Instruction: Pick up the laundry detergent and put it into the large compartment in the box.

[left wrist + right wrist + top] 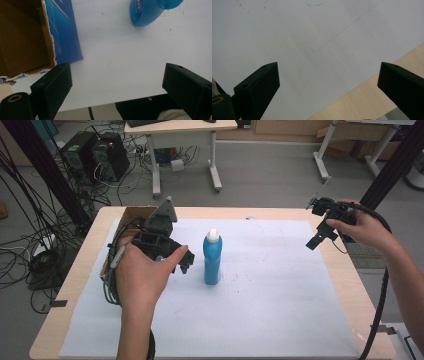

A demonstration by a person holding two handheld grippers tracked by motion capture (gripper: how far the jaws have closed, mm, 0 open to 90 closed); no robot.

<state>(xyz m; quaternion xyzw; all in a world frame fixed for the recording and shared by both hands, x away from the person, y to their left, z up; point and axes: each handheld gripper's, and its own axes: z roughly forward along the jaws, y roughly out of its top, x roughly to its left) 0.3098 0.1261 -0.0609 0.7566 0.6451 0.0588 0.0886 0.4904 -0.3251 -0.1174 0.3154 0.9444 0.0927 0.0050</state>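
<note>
A blue bottle [212, 258] with a white cap stands upright on the white sheet [270, 290] near the table's middle. Its blue body [147, 11] appears at the top of the left gripper view. My left gripper [176, 260] hovers just left of the bottle, open, with nothing between its jaws [117, 85]. A blue box [63, 32] lies beside a torn cardboard box [22, 37] at the left. My right gripper [320, 236] is raised over the table's right edge, open and empty [329, 82], looking down on the sheet and the wooden edge [367, 100].
The cardboard box [131, 215] sits at the table's back left corner. Cables trail from both grippers. Beyond the table stand a desk [185, 150], computer towers [95, 155] and tangled wires on the floor.
</note>
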